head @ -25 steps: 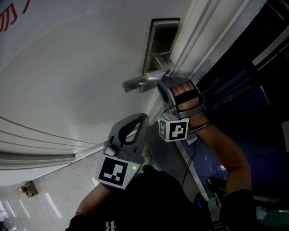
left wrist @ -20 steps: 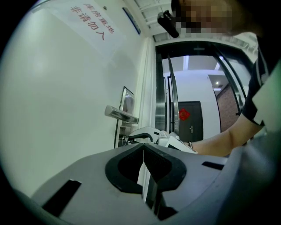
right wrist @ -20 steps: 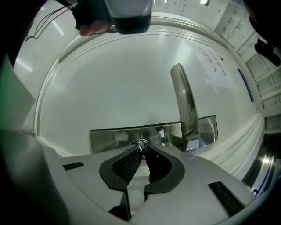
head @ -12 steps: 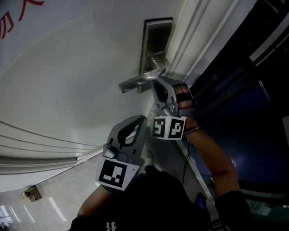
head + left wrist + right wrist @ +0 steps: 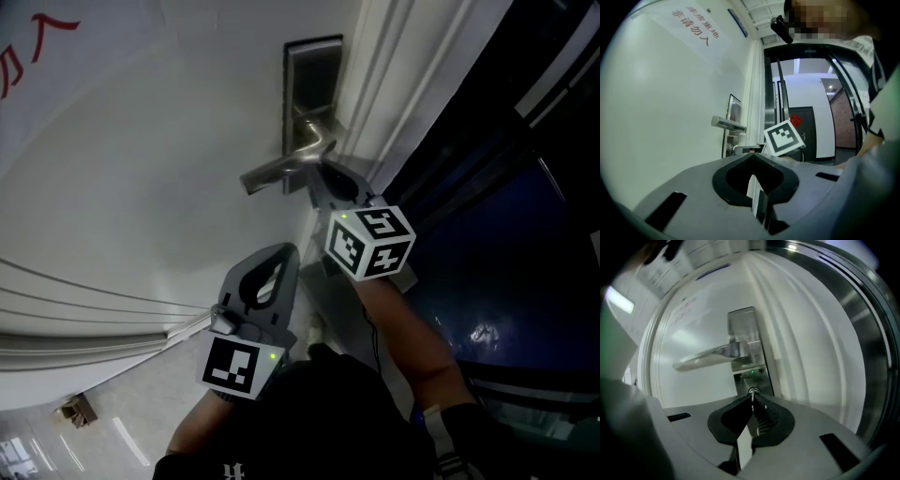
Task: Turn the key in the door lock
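Note:
The steel lock plate (image 5: 312,84) with its lever handle (image 5: 277,170) sits on the white door (image 5: 141,187). Below the handle, my right gripper (image 5: 317,181) meets the lock, its marker cube (image 5: 369,242) turned up and to the right. In the right gripper view the jaws (image 5: 752,398) are shut on the thin key (image 5: 752,393) at the round keyhole under the handle (image 5: 708,355). My left gripper (image 5: 269,273) hangs lower, away from the door, shut on nothing. The left gripper view shows its closed tips (image 5: 752,157), the handle (image 5: 727,124) and the right gripper's cube (image 5: 783,137).
The white door frame (image 5: 394,84) runs beside the lock, with a dark opening (image 5: 525,234) to its right. Red characters (image 5: 37,47) are printed on the door's upper left. A tiled floor (image 5: 56,422) shows at the lower left.
My right gripper has rolled about its own axis at the lock, so its marker cube swung up to the right and now covers the hand. The left gripper has hardly moved.

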A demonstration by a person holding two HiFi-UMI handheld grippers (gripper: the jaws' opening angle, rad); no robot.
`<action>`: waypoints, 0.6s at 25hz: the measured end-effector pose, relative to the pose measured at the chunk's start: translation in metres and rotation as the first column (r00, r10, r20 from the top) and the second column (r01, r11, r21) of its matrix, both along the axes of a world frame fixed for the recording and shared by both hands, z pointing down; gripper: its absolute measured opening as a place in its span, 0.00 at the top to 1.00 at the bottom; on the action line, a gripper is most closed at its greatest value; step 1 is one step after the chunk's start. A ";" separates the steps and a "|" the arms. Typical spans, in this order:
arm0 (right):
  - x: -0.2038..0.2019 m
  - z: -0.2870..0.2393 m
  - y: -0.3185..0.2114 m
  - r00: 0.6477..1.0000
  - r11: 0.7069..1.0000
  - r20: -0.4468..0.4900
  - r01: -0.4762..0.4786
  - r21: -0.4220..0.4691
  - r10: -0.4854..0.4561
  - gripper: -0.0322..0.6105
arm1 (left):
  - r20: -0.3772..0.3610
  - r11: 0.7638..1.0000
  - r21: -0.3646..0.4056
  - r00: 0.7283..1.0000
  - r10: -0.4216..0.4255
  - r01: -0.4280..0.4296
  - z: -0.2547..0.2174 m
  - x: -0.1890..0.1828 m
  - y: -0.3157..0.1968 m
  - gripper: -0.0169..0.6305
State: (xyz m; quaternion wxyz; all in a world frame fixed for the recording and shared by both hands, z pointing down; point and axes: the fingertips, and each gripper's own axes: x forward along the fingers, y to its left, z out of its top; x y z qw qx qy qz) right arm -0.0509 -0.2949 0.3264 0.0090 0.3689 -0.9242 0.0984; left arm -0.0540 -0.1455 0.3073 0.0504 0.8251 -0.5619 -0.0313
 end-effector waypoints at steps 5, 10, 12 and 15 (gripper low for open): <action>0.004 0.002 -0.004 0.898 0.911 0.438 0.139 -0.388 0.049 0.92 | 0.006 1.000 0.003 1.000 -0.004 0.004 -0.001 -0.002 0.002 0.96; 0.005 0.012 -0.004 0.711 0.732 0.676 0.353 -0.582 0.195 0.92 | 0.009 1.000 0.002 1.000 0.003 -0.003 0.000 -0.001 0.001 0.96; 0.005 0.012 -0.005 0.653 0.692 0.726 0.421 -0.587 0.219 0.91 | 0.009 1.000 0.003 1.000 0.006 -0.006 -0.001 -0.001 0.001 0.96; 0.004 0.012 -0.005 0.594 0.655 0.768 0.484 -0.580 0.241 0.91 | 0.010 1.000 0.004 1.000 0.011 -0.011 -0.001 0.000 0.000 0.96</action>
